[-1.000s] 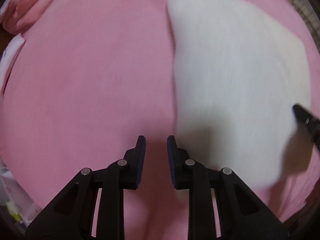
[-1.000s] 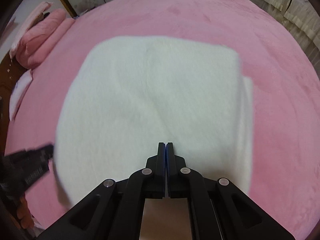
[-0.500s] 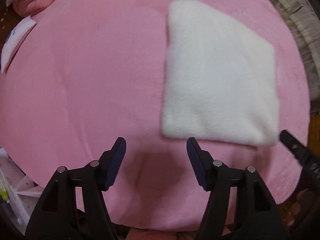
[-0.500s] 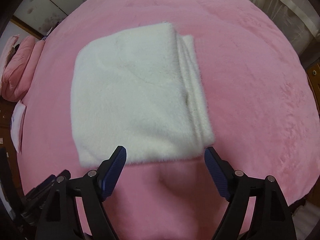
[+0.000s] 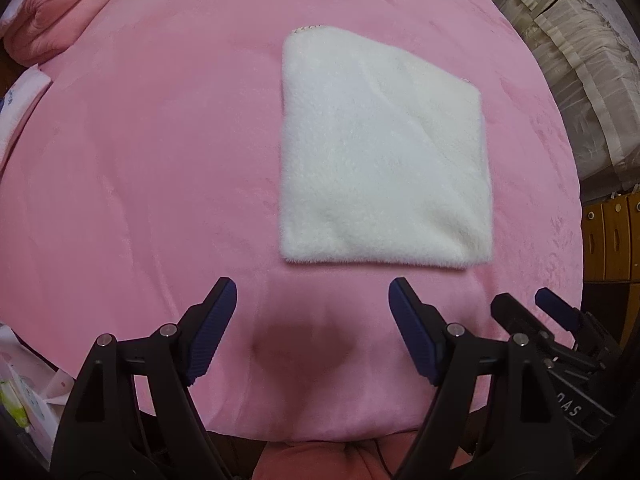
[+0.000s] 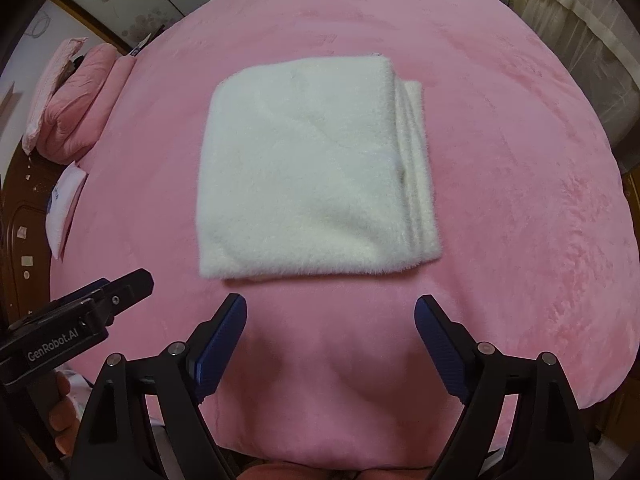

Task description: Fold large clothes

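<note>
A white fluffy garment (image 5: 384, 160) lies folded into a flat square on the pink bed cover (image 5: 140, 160). In the right wrist view the garment (image 6: 312, 168) shows stacked layers along its right edge. My left gripper (image 5: 312, 308) is open and empty, held above the bed's near edge, short of the fold. My right gripper (image 6: 330, 320) is open and empty, also short of the garment's near edge. The right gripper shows at the lower right of the left wrist view (image 5: 532, 308); the left gripper shows at the lower left of the right wrist view (image 6: 120, 292).
Pink pillows (image 6: 76, 108) and a white pillow (image 6: 64, 204) lie at the bed's far left. Cream curtains (image 5: 560, 40) hang on the right, with wooden drawers (image 5: 612, 236) below them. A dark headboard (image 6: 20, 220) stands at the left.
Both grippers have drawn back from the garment toward the bed's near edge. The right gripper went from shut to open, and the left opened wider. The garment lies still.
</note>
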A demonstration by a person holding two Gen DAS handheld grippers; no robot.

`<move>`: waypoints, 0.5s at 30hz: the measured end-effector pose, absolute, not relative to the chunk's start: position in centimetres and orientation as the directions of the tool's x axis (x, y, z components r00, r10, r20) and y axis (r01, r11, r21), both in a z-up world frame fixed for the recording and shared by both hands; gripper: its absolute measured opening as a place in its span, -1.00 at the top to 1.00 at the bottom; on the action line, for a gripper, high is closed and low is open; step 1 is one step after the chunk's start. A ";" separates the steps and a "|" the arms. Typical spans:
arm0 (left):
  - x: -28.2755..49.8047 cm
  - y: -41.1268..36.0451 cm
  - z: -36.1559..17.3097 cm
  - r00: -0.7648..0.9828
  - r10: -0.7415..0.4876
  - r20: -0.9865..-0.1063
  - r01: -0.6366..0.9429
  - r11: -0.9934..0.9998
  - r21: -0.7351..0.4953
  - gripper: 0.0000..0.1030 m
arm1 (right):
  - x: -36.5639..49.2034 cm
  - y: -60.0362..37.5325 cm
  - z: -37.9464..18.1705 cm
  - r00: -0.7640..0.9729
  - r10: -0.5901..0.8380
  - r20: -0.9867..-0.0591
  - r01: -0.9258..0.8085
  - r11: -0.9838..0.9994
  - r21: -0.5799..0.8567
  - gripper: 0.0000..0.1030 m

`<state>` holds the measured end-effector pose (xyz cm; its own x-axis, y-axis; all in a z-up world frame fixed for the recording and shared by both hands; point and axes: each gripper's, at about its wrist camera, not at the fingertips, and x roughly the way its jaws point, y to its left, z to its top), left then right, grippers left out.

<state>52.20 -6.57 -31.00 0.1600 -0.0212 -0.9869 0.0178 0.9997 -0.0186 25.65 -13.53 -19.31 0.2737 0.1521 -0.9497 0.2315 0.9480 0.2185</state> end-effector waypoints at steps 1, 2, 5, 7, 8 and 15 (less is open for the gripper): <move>52.0 -6.7 -30.7 0.165 -0.022 -0.986 0.024 1.000 -0.018 -0.49 | 25.4 -13.7 -19.1 0.279 0.155 -0.948 0.229 0.947 0.223 -0.69; 52.0 -6.8 -30.6 0.165 -0.025 -0.986 0.025 0.999 -0.021 -0.49 | 25.2 -13.8 -18.9 0.287 0.160 -0.944 0.227 0.947 0.229 -0.69; 51.5 -6.6 -30.7 0.161 -0.043 -0.986 0.012 0.999 -0.041 -0.49 | 24.9 -14.1 -18.6 0.296 0.165 -0.941 0.231 0.943 0.238 -0.69; 51.4 -6.4 -30.8 0.159 -0.056 -0.986 0.003 0.998 -0.056 -0.49 | 24.5 -14.3 -18.4 0.299 0.171 -0.939 0.231 0.942 0.245 -0.69; 51.3 -6.4 -30.7 0.158 -0.053 -0.986 0.004 0.999 -0.053 -0.49 | 24.3 -14.4 -18.2 0.302 0.175 -0.937 0.229 0.941 0.249 -0.69; 51.9 -5.9 -32.0 0.098 -0.043 -0.994 -0.028 0.999 -0.046 -0.49 | 24.6 -14.8 -18.4 0.298 0.186 -0.936 0.232 0.938 0.260 -0.70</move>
<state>51.86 -5.94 -31.98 0.0984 -0.0433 -0.9942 -0.0281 0.9985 -0.0462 24.63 -14.80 -18.39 0.2981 0.1856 -0.9363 0.2317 0.9375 0.2596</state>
